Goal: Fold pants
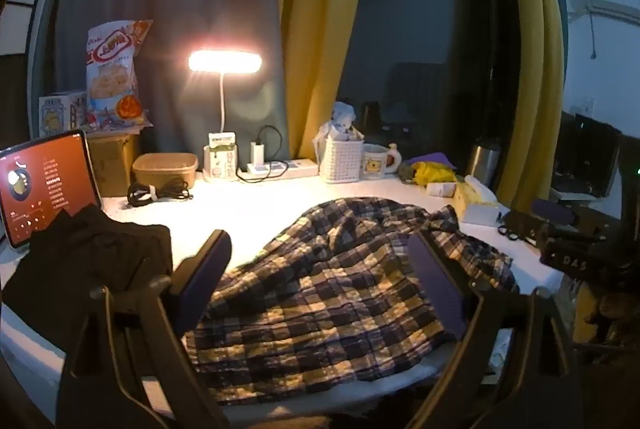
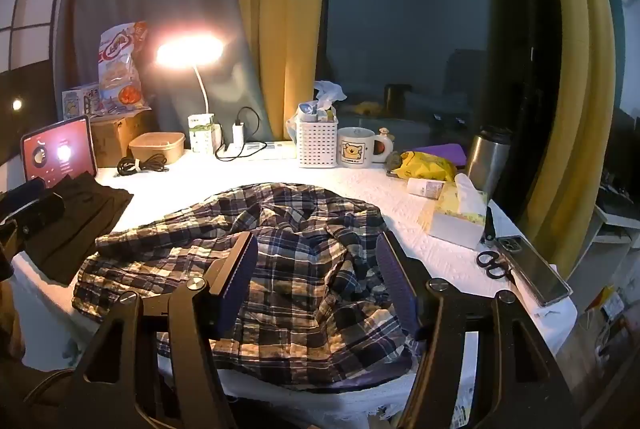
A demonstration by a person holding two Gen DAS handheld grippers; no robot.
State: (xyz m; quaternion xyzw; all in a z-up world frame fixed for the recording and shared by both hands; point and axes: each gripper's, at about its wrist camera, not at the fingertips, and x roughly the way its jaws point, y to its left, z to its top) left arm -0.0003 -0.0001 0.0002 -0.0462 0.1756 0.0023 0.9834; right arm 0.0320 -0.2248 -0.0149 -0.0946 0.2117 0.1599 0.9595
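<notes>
Right now the crumpled navy-and-cream plaid cotton pants (image 2: pixel 280 261) lie unfolded in a heap on the white-covered table (image 2: pixel 400 189), bunched with deep wrinkles at centre and one leg trailing left toward the folded black garment (image 2: pixel 80 217). I have my left gripper (image 1: pixel 322 261) hovering above the plaid fabric, fingers spread wide, nothing between them. My right gripper (image 2: pixel 318 261) hangs over the bunched middle, fingers likewise spread, gripping nothing. Black-handled scissors (image 2: pixel 494 263) and a phone (image 2: pixel 536 271) lie near the right edge, apart from the pants.
</notes>
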